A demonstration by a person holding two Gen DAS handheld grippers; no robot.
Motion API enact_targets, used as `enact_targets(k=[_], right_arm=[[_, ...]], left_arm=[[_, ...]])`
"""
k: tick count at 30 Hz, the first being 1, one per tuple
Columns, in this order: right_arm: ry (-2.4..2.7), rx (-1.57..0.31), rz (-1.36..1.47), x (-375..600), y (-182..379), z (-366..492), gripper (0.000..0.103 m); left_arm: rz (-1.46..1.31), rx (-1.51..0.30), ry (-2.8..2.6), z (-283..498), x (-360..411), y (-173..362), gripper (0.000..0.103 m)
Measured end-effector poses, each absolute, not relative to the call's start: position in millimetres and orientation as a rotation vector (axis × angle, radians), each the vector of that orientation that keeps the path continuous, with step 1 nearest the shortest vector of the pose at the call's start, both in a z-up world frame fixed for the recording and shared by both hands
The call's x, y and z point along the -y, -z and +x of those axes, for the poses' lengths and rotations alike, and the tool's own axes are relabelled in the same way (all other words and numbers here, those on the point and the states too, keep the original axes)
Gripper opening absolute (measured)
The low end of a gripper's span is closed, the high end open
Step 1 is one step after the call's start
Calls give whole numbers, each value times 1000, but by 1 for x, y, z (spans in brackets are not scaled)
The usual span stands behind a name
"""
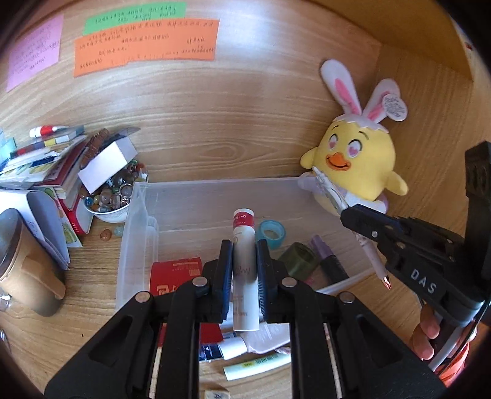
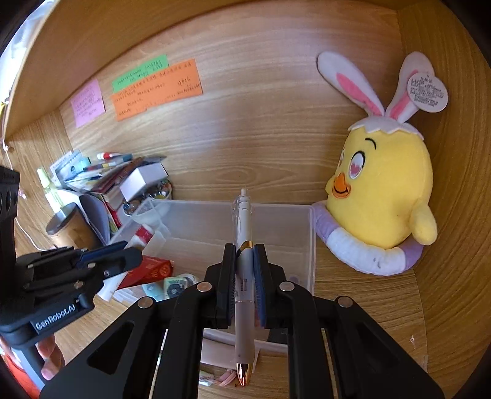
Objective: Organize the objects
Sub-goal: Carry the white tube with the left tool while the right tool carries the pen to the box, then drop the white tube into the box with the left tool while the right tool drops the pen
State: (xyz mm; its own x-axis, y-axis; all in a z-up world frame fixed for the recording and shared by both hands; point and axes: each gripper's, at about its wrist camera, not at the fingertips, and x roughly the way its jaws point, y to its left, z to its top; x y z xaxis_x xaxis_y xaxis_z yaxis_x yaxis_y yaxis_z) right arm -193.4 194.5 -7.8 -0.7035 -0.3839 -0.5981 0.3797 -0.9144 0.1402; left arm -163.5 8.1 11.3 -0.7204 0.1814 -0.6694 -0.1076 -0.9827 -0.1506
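White with a red cap, the tube [image 1: 244,270] sits clamped between the fingers of our left gripper [image 1: 244,270], cap end pointing away from us, held over the clear bin [image 1: 138,233]. Our right gripper [image 2: 244,285] is closed on a white pen [image 2: 244,276], its button end forward and its copper tip [image 2: 243,376] back toward us; in the left view the same pen [image 1: 373,254] slants down from the right gripper [image 1: 356,214] above the bin's right side.

Down in the bin we see a red box [image 1: 176,276], a teal tape roll [image 1: 271,234], a green tape roll [image 1: 299,259] and a purple marker [image 1: 325,256]. Below the left gripper, on the desk [image 1: 92,307] nearer us, lie more tubes, among them a pale green one [image 1: 256,366].

Just right of the bin a yellow chick plush [image 2: 383,190] with rabbit ears leans in the corner. To the bin's left we have a bowl of glass beads [image 1: 112,199] with a white box [image 1: 106,165] tilted on it, a heap of books [image 1: 46,159] and a brown cup [image 1: 27,264]. On the wooden back wall hang orange [image 1: 147,46], green [image 1: 135,17] and pink [image 1: 33,52] notes.
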Motion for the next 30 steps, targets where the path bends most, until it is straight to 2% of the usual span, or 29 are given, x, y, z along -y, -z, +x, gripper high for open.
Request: enact_targets(k=[17, 26, 30], right_arm=[[2567, -108, 1012, -178, 39, -211, 10], [2569, -179, 1044, -168, 47, -215, 10], [2571, -199, 1058, -167, 48, -215, 11]], left_arm=[[-1275, 232, -2714, -196, 10, 24, 14], [-1233, 169, -2714, -184, 2, 14, 15], [-1214, 170, -2720, -178, 2, 8, 28]])
